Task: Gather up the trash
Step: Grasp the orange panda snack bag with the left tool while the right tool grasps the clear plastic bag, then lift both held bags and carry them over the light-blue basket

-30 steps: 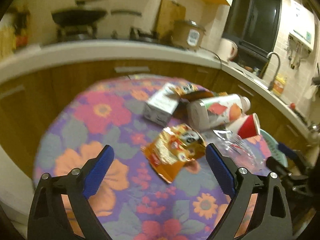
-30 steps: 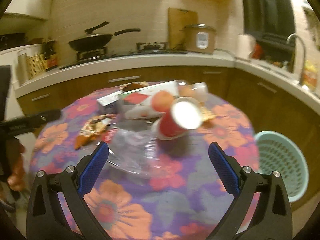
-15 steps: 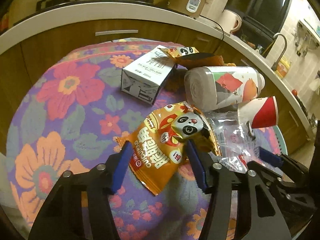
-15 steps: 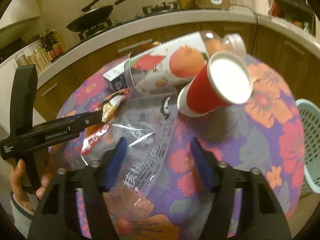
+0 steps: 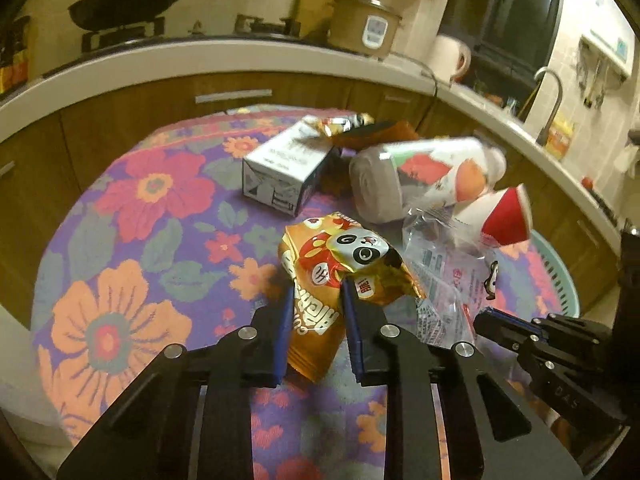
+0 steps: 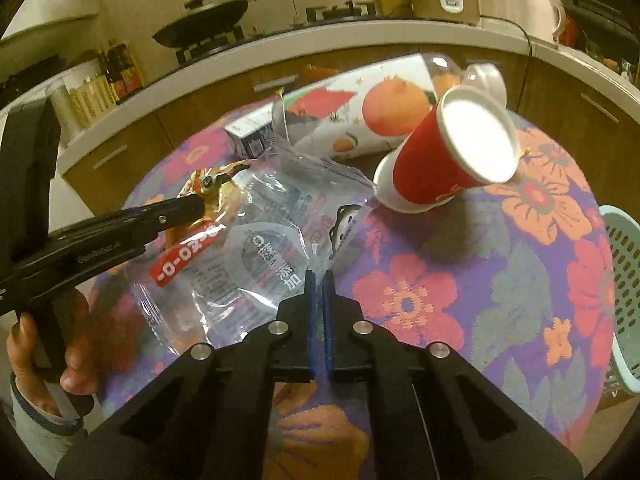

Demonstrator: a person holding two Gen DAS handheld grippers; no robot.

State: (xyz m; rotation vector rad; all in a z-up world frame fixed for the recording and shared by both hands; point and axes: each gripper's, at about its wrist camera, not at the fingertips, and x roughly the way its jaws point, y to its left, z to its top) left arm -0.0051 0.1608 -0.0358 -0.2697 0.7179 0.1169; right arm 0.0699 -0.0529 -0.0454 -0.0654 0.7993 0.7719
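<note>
My left gripper (image 5: pixel 316 300) is shut on an orange snack bag with a panda face (image 5: pixel 340 256) and lifts its near end off the flowered tablecloth (image 5: pixel 152 216). It also shows from the side in the right wrist view (image 6: pixel 192 204). My right gripper (image 6: pixel 319 280) is shut on the near edge of a clear plastic bag (image 6: pixel 256 256), which also shows in the left wrist view (image 5: pixel 444 276). A red paper cup (image 6: pixel 444 164), a fruit-print bottle (image 6: pixel 360 112) and a white carton (image 5: pixel 288 168) lie behind on the table.
A pale green basket (image 6: pixel 624 300) stands on the floor at the table's right edge. A second orange wrapper (image 5: pixel 368 128) lies behind the carton. A kitchen counter (image 5: pixel 200 56) with a pan, a rice cooker and a sink curves behind the table.
Both grippers moved in from above the table and closed: the left on the orange snack bag, the right on the clear plastic bag. The snack bag's near end is now raised.
</note>
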